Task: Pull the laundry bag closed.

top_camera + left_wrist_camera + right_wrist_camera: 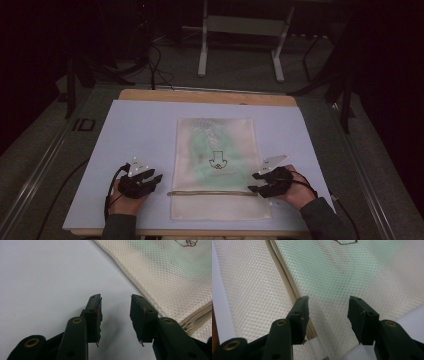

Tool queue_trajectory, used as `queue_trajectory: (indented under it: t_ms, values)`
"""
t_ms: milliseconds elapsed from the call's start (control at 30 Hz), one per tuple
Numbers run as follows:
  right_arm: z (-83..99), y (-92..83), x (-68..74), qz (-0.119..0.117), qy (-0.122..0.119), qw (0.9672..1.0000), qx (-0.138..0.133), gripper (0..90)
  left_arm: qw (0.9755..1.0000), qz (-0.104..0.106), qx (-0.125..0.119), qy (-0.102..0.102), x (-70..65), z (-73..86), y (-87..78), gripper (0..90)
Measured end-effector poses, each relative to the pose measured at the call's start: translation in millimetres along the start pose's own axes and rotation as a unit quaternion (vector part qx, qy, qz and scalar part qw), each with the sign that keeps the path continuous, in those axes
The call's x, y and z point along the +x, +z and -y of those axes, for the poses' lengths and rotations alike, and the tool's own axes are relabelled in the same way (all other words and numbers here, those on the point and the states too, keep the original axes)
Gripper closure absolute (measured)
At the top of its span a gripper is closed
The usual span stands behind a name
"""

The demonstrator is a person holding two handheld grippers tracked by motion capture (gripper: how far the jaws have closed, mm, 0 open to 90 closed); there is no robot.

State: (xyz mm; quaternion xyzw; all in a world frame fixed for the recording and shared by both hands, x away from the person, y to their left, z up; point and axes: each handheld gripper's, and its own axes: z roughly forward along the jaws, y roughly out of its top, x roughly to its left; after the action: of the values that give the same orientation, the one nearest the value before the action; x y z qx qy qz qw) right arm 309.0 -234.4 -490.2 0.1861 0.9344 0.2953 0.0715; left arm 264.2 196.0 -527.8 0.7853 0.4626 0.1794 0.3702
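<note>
On pale mat [125, 130], mesh bag [215, 150], zipper [210, 193]

On the mesh bag [216, 165] in front of me there is a small dark line-drawn emblem [217, 160] printed near the middle, with a faint line of lettering just under it, but it is too small and blurred for me to read. The lower edge of that same emblem shows at the top of my two gripper views, again with no letters I can make out. On the dark surface left of the table I can see pale marks that look like "ID" [84, 124].
</note>
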Motion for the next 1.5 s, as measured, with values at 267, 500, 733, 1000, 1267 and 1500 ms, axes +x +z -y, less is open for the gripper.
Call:
queue_trajectory:
  t_ms: [267, 500, 733, 1000, 1267, 1500]
  values:
    - [-10.7, 3.0, 2.6, -0.007, -0.014, 0.9999, 0.001, 50.6, 1.0, 0.0, 0.002, 0.003, -0.9, -0.1, 0.5, 60.2]
    - [-18.3, 5.8, 5.3, -0.012, -0.024, 0.9996, 0.001, 49.6, 1.0, 0.001, 0.003, 0.004, -1.2, -0.2, 0.6, 60.2]
    - [-27.7, 8.5, 8.6, -0.02, -0.032, 0.9993, 0.0, 48.9, 1.0, 0.001, 0.003, 0.006, -1.1, -0.1, 0.4, 60.2]
    - [-36.4, 12.8, 11.7, -0.027, -0.038, 0.9989, -0.002, 47.5, 1.0, 0.0, 0.004, 0.007, -1.4, -0.1, 0.4, 60.2]
    - [-45.0, 17.1, 15.5, -0.037, -0.044, 0.9983, -0.005, 46.1, 1.0, 0.001, 0.005, 0.008, -1.4, -0.2, 0.7, 60.1]
    - [-51.9, 22.9, 20.0, -0.04, -0.056, 0.9976, -0.001, 44.2, 0.9999, 0.002, 0.006, 0.009, -1.6, -0.3, 0.8, 60.1]
